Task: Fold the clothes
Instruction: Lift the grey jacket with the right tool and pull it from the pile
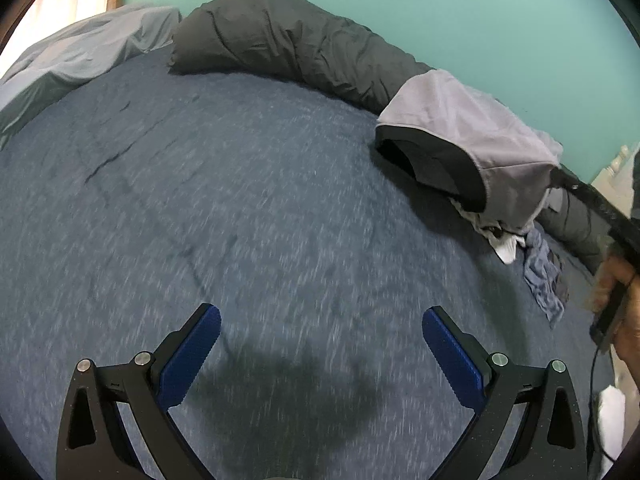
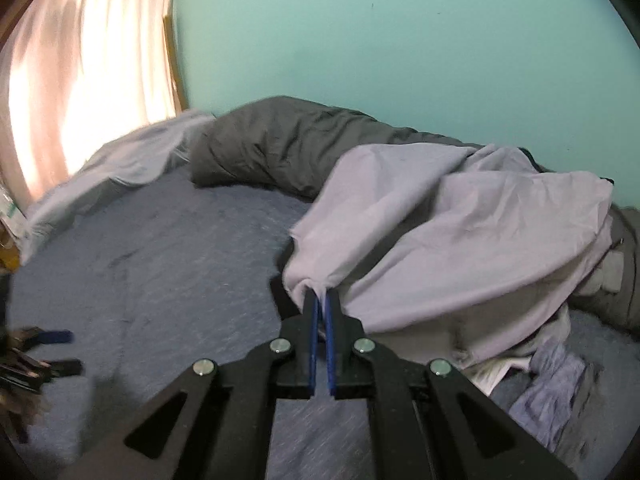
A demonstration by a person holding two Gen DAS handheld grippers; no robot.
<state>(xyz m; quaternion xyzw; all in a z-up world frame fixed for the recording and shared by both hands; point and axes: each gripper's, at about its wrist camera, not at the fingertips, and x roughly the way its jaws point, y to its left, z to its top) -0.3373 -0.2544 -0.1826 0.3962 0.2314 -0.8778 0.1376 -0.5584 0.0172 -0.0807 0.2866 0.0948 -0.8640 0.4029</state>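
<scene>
While our right gripper pinches the near edge of the pale lilac garment, blue pads closed on a small tuft of cloth, our left gripper hangs over bare blue bedspread with its jaws wide apart and nothing between them.

We take the dark grey rolled duvet along the wall as our landmark. The garment drapes over the right end of that roll and spills forward onto the bedspread, covering a heap of other clothes just in front of the roll. Its held edge is the part nearest us; from the right gripper the cloth runs away and to the right, back up toward the roll, so its long axis lies roughly along the roll.

From the left gripper the garment sits well off to the right and farther toward the roll, with open bedspread between. The right hand is therefore much the nearer one. We judge that spreading the garment flat calls for drawing it away from the roll onto the open bedspread, with the left gripper crossing rightward to take a second point on the same edge.
</scene>
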